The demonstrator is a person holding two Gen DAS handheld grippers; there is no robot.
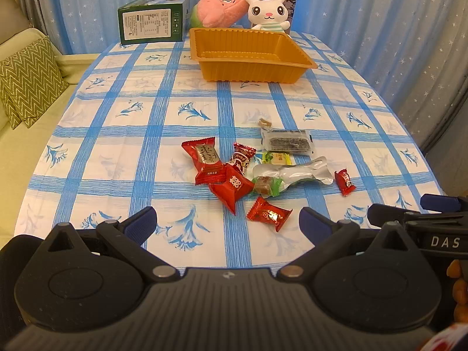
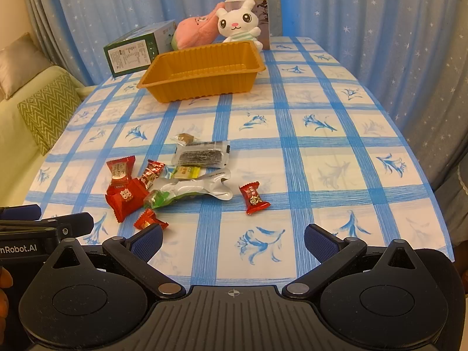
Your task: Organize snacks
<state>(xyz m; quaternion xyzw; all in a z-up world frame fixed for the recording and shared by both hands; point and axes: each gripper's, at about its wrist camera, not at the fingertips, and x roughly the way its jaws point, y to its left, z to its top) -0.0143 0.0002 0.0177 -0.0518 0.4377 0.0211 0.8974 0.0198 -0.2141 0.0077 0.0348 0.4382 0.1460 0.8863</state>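
Note:
Several wrapped snacks lie in a loose pile on the blue-checked tablecloth: red candy packets [image 1: 206,161] [image 2: 120,172], a silver pouch [image 1: 295,172] [image 2: 196,185], a dark bar in clear wrap [image 1: 288,142] [image 2: 201,153] and a lone red candy [image 1: 345,182] [image 2: 254,198]. An empty orange plastic tray [image 1: 248,58] [image 2: 201,71] stands farther back. My left gripper [image 1: 228,225] is open and empty, just short of the pile. My right gripper [image 2: 234,241] is open and empty, to the right of the pile.
A green box [image 1: 153,19] [image 2: 137,49], a pink plush [image 1: 220,7] [image 2: 196,30], a white bunny plush [image 1: 267,10] [image 2: 239,23] and a carton stand at the table's far edge. A sofa with a zigzag cushion [image 1: 27,82] [image 2: 48,108] is on the left. Blue curtains hang behind.

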